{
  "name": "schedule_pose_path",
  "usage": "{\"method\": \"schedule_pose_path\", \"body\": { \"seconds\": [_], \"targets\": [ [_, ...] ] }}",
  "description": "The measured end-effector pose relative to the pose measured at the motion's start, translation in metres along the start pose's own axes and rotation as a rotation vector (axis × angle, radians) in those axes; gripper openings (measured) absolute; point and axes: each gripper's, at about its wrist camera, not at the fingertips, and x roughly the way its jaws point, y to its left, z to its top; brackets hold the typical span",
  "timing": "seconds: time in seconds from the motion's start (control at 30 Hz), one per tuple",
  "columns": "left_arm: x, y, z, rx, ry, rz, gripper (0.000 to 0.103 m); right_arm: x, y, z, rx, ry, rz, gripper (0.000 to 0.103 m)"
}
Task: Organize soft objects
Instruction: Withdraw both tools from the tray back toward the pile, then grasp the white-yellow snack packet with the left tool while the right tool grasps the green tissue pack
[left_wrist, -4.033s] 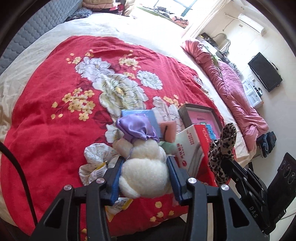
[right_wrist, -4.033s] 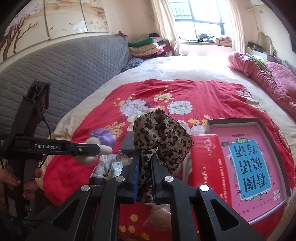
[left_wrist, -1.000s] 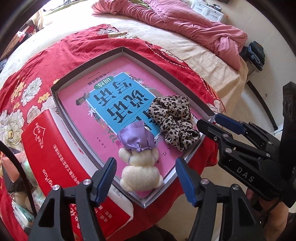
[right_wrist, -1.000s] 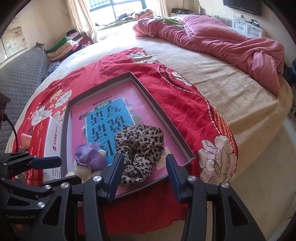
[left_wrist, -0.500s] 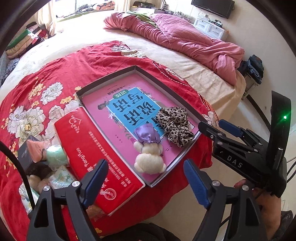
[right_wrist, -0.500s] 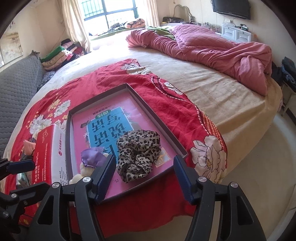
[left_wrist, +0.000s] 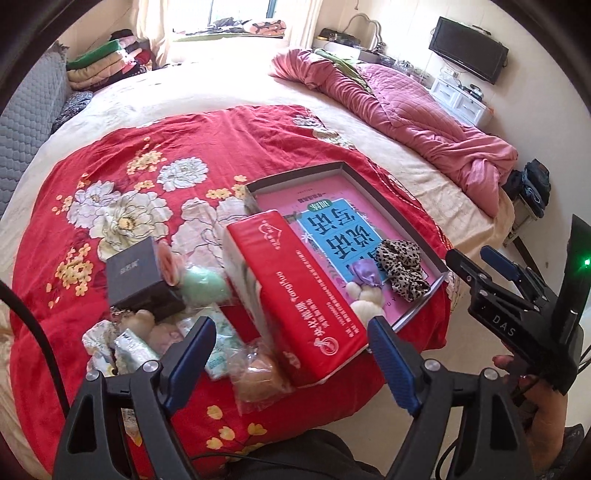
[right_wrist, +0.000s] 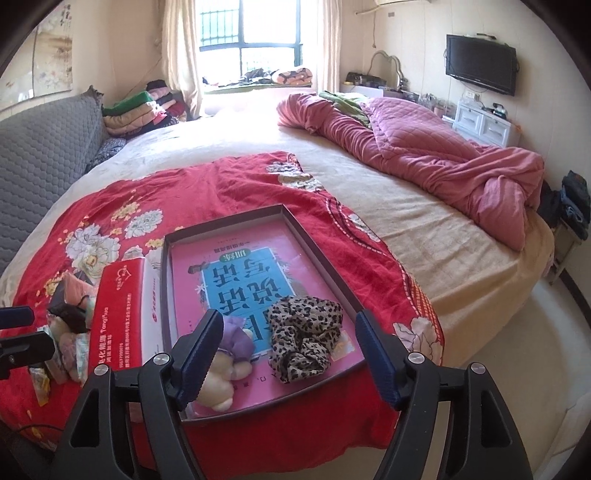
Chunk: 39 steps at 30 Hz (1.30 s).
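The pile of small soft items lies on the red blanket, left of the red tissue pack. The left gripper hangs spread and empty above it. Select one loose item, straddle it, then pinch. The tray already holds the plush toy and leopard scrunchie (side by side). The right gripper is spread, empty.

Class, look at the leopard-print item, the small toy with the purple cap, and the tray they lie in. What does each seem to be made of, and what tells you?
Leopard-print scrunchie: thin woven fabric, gathered into soft ruffles.
Plush toy: cream fleecy pile, fuzzy outline; its purple cap looks satiny, with a slight sheen.
Tray: probably matte cardboard, with thin straight dark walls and sharp corners.
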Motion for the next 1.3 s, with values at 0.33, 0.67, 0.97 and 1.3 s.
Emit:
{"method": "schedule_pose_path", "body": {
  "seconds": [0.33, 0.67, 0.97, 1.3],
  "targets": [
    [-0.033, 0.062, -0.015, -0.099, -0.041, 0.041, 0.084, -0.024, 0.06, 0.012, -0.1, -0.045, 0.101, 0.076],
    [-0.065, 0.135, -0.033, -0.224, -0.086, 0.107, 0.084, -0.041, 0.135, 0.004, -0.235, -0.055, 0.201, 0.076],
    [-0.073, 0.19, -0.055, -0.324, -0.079, 0.156, 0.084, -0.041, 0.188, -0.02, -0.373, -0.022, 0.265, 0.076],
    [-0.051, 0.214, -0.084, -0.387, -0.014, 0.138, 0.084, -0.034, 0.226, -0.042, -0.459, 0.038, 0.334, 0.076]
  ]
}}
